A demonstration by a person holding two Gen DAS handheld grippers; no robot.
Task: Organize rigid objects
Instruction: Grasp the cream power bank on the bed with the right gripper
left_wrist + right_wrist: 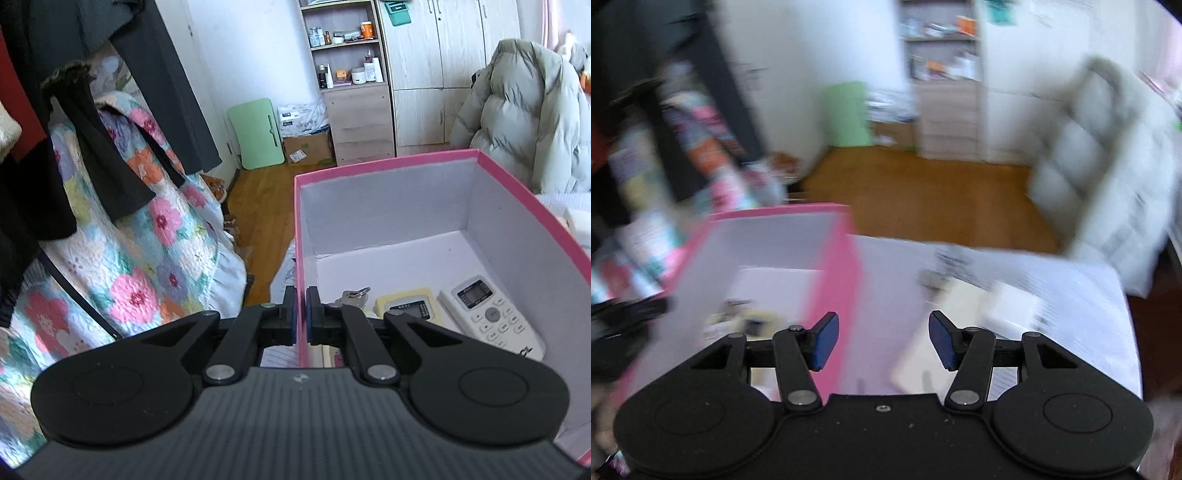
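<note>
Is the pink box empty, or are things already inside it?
Not empty. The pink box holds a white remote, a yellow device and keys.

The box (517, 206) is coloured pink outside and pale lilac-white inside. Within it, a white remote (491, 317) with grey buttons and a cream-yellow device (406, 306) with a dark screen are seen. The quilt (140, 258) is patterned with pink, orange and purple flowers on light blue. The puffer coat (524, 110) is pale grey-green. The floor (266, 199) is brown wood. Blue pads (827, 341) are carried on black claws.
</note>
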